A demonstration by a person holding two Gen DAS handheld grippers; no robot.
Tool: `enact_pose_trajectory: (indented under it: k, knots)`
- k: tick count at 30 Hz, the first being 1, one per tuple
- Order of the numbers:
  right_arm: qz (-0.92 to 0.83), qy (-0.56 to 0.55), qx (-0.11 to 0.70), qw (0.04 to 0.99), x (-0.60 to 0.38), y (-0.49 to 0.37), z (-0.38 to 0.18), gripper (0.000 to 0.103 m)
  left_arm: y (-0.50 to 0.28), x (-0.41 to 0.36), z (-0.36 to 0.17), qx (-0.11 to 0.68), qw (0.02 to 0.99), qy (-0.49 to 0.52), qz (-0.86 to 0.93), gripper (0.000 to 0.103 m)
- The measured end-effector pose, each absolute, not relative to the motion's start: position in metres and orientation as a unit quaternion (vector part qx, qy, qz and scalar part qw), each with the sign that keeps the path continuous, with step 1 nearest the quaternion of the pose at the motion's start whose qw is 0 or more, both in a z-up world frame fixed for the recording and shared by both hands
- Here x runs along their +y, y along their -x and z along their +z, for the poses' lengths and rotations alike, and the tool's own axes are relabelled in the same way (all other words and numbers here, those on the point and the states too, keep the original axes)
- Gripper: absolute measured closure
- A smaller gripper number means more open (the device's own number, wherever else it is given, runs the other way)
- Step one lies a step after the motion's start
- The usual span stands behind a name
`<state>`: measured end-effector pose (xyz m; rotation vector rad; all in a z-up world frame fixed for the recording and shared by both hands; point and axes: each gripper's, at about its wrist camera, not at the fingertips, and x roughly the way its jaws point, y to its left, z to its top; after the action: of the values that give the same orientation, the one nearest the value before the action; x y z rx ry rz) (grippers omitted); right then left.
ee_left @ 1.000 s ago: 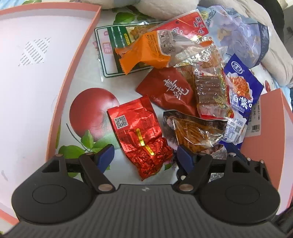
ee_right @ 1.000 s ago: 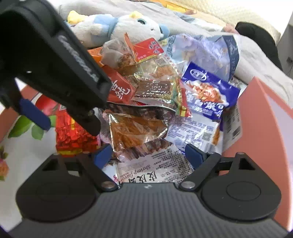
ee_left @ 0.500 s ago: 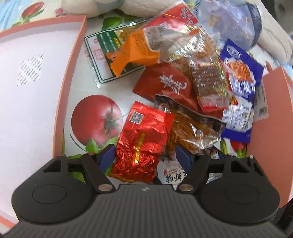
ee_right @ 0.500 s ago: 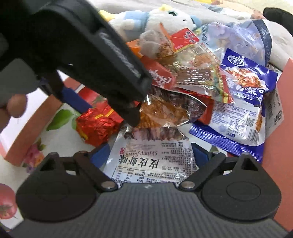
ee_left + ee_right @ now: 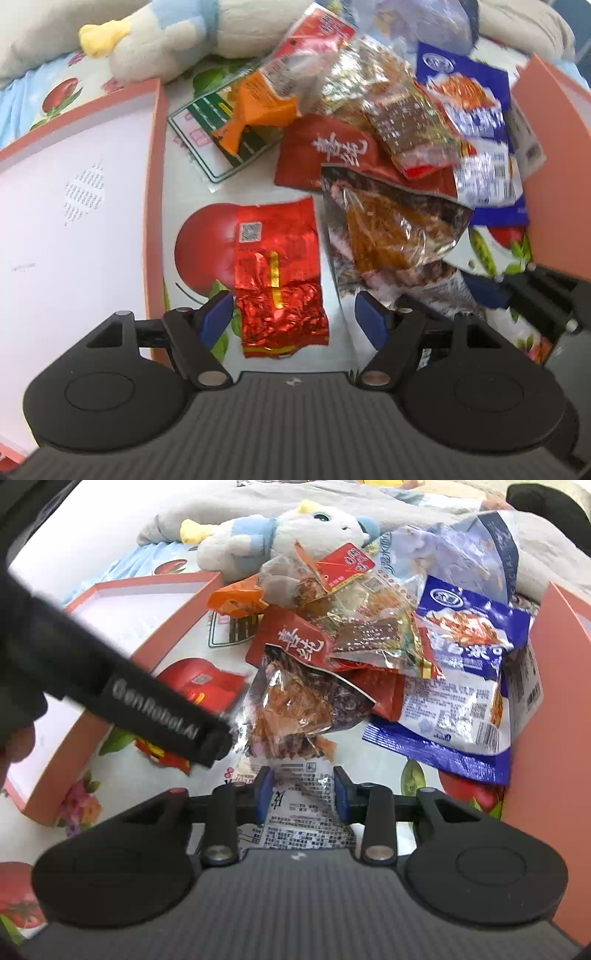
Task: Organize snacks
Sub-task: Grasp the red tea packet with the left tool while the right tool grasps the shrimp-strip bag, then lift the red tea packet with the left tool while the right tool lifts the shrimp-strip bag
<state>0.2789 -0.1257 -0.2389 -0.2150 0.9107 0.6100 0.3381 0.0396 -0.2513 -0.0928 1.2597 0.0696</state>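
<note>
A pile of snack packets lies on a fruit-print cloth between two pink boxes. My left gripper (image 5: 293, 317) is open, its jaws on either side of the lower end of a red foil packet (image 5: 277, 266), which also shows in the right wrist view (image 5: 207, 686). My right gripper (image 5: 301, 794) has its jaws closed in on a white printed shrimp-snack packet (image 5: 303, 812). A clear packet of brown shreds (image 5: 299, 705) lies just beyond it. A blue and white packet (image 5: 465, 664) and a dark red packet (image 5: 295, 642) lie farther back.
A pink box (image 5: 74, 221) with a white inside stands at the left, a second pink box (image 5: 554, 738) at the right. A plush toy (image 5: 280, 535) and grey bedding lie behind the pile. The left gripper's body (image 5: 110, 686) crosses the right wrist view.
My right gripper's jaws have closed from wide open onto the white shrimp-snack packet. My left gripper has shifted so the red foil packet sits straight between its open jaws.
</note>
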Motion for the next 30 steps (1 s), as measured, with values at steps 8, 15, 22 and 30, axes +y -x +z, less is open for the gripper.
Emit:
enact_pose_trajectory:
  k: [8, 15, 22, 30]
  knots:
    - [0.279, 0.102, 0.434, 0.85, -0.13, -0.27, -0.234, 0.073, -0.328, 0.037, -0.253, 0.585, 0.81, 0.026, 0.034, 0.032]
    - [0.262, 0.105, 0.439, 0.853, -0.137, -0.267, -0.234, 0.074, -0.331, 0.05, -0.254, 0.575, 0.812, 0.08, 0.053, 0.032]
    - [0.246, 0.103, 0.443, 0.856, -0.142, -0.262, -0.227, 0.075, -0.325, 0.039, -0.246, 0.556, 0.827, 0.054, 0.059, 0.045]
    - [0.238, 0.093, 0.434, 0.864, -0.147, -0.252, -0.209, 0.076, -0.312, 0.043, -0.212, 0.526, 0.846, 0.065, 0.065, 0.045]
